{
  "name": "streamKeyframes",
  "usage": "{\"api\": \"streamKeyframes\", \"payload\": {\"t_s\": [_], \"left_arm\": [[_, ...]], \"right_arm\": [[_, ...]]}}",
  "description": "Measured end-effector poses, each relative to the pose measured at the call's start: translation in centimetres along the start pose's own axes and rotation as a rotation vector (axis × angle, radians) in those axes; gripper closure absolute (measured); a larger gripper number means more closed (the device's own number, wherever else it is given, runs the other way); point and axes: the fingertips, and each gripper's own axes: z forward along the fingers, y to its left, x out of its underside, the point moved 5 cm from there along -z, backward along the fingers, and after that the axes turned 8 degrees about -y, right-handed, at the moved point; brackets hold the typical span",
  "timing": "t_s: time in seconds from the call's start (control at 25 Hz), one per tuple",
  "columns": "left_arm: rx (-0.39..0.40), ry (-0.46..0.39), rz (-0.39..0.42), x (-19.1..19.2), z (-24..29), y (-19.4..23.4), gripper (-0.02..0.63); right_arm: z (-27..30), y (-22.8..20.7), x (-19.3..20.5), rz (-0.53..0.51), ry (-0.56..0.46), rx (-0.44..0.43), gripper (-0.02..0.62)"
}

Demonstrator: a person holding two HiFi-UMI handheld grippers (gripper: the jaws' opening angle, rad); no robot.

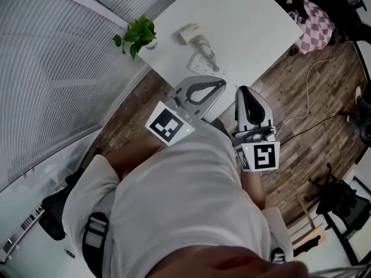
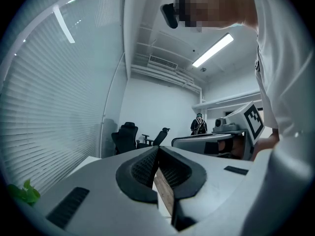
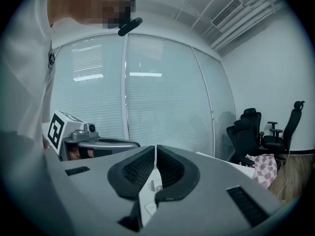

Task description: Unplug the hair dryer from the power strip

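Both grippers are empty with their jaws pressed together: my left gripper (image 1: 222,84) and right gripper (image 1: 241,90) hang side by side at the near edge of the white table (image 1: 255,22). The power strip (image 1: 210,68) lies just ahead of the two tips, its long axis slanting across my line of reach. The hair dryer (image 1: 193,36) rests beyond it, further up the table towards the plant (image 1: 137,33). The plug seems to sit at the strip's far end, though it's too small to be sure. The left looks slightly nearer.
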Motion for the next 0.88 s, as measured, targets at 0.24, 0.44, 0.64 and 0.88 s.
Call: {"api": "streamKeyframes", "payload": {"t_s": [0.24, 0.44, 0.64, 0.88], "left_arm": [[-0.004, 0.068, 0.014, 2.5, -0.1, 1.8, 0.577], [-0.003, 0.128, 0.009, 5.3, 0.0, 3.3, 0.577], [-0.004, 0.209, 0.015, 8.7, 0.1, 5.3, 0.577], [-0.001, 0.322, 0.018, 14.1, 0.1, 7.7, 0.577]], "right_arm": [[1.9, 0.0, 3.0, -0.02, 0.064, -0.025, 0.56], [3.5, -0.2, 6.1, -0.032, 0.135, -0.033, 0.56], [5.2, -0.6, 9.7, -0.055, 0.216, -0.034, 0.554], [7.2, -0.9, 14.8, -0.079, 0.315, -0.06, 0.506]]}}
